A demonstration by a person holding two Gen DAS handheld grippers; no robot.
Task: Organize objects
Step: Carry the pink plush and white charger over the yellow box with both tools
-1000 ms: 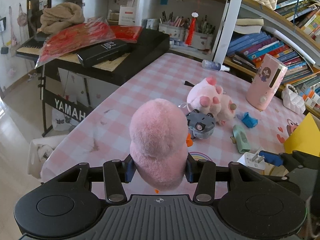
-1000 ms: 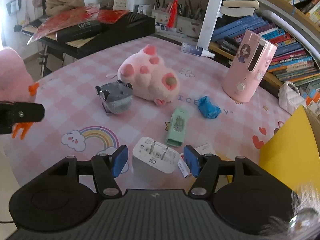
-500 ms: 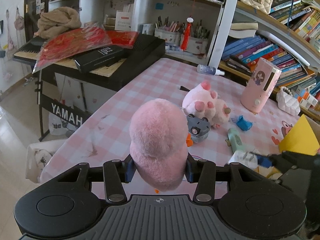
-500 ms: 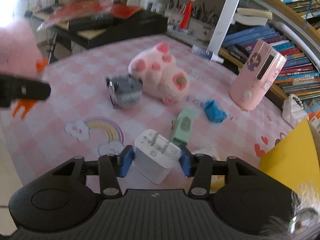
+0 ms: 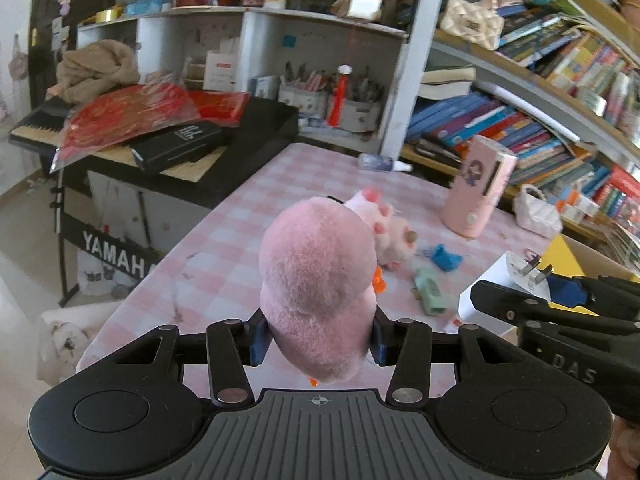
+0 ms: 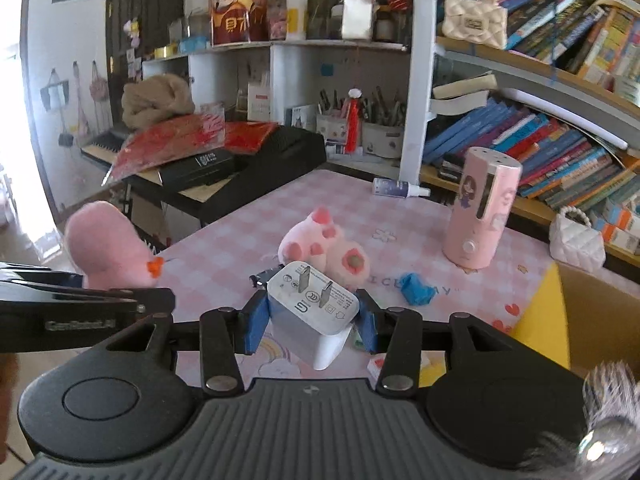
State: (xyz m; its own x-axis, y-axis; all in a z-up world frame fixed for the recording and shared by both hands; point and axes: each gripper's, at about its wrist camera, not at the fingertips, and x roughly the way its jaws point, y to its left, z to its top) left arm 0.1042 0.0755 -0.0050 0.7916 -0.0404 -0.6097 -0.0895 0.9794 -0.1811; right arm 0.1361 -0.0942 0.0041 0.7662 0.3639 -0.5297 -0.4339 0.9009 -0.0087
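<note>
My left gripper (image 5: 318,340) is shut on a pink plush toy (image 5: 318,288) with orange feet, held above the near left corner of the pink checked table (image 5: 248,220). The plush also shows at the left of the right wrist view (image 6: 106,250). My right gripper (image 6: 311,326) is shut on a white plug charger (image 6: 312,312), prongs up, lifted above the table; the charger also shows in the left wrist view (image 5: 516,276). A pink paw plush (image 6: 326,246), a blue crumpled item (image 6: 416,288) and a green device (image 5: 430,294) lie on the table.
A tall pink cylinder (image 6: 482,216) stands at the right rear. A small bottle (image 6: 394,189) lies near the far edge. A yellow box (image 6: 548,320) sits at the right. A black Yamaha keyboard (image 5: 168,148) with red packets stands left; bookshelves are behind.
My right gripper has closed on the white charger and lifted it off the table. Both grippers have risen and pulled back; the left still holds the pink plush.
</note>
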